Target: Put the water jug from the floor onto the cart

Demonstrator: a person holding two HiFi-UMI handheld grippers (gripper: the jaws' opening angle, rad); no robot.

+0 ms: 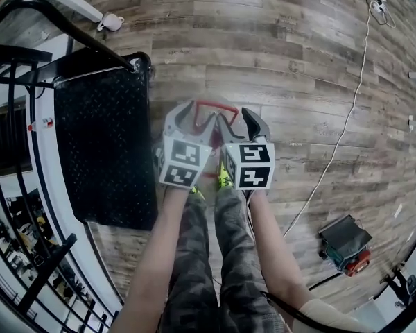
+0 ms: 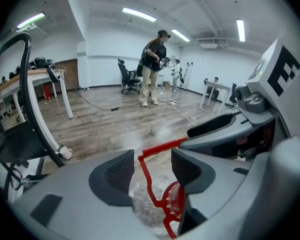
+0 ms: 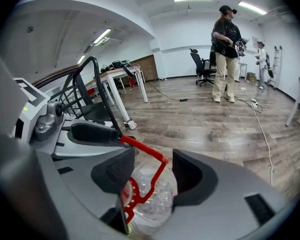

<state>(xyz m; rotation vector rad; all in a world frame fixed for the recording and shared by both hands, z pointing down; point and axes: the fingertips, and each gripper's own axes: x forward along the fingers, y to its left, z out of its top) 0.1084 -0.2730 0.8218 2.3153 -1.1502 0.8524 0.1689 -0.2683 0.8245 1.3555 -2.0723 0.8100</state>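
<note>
The water jug is clear plastic with a red carry handle and stands on the wooden floor just in front of my feet. Both grippers hang low over its top, side by side. The left gripper is open, and the red handle runs up between its jaws without touching the pads. The right gripper is open too, with the handle's other corner in its gap. The black cart deck lies directly left of the jug, with its curved push bar behind.
A white cable trails across the floor on the right, and a small red and black device sits lower right. A white table leg stands beyond the cart. People stand far off by office chairs.
</note>
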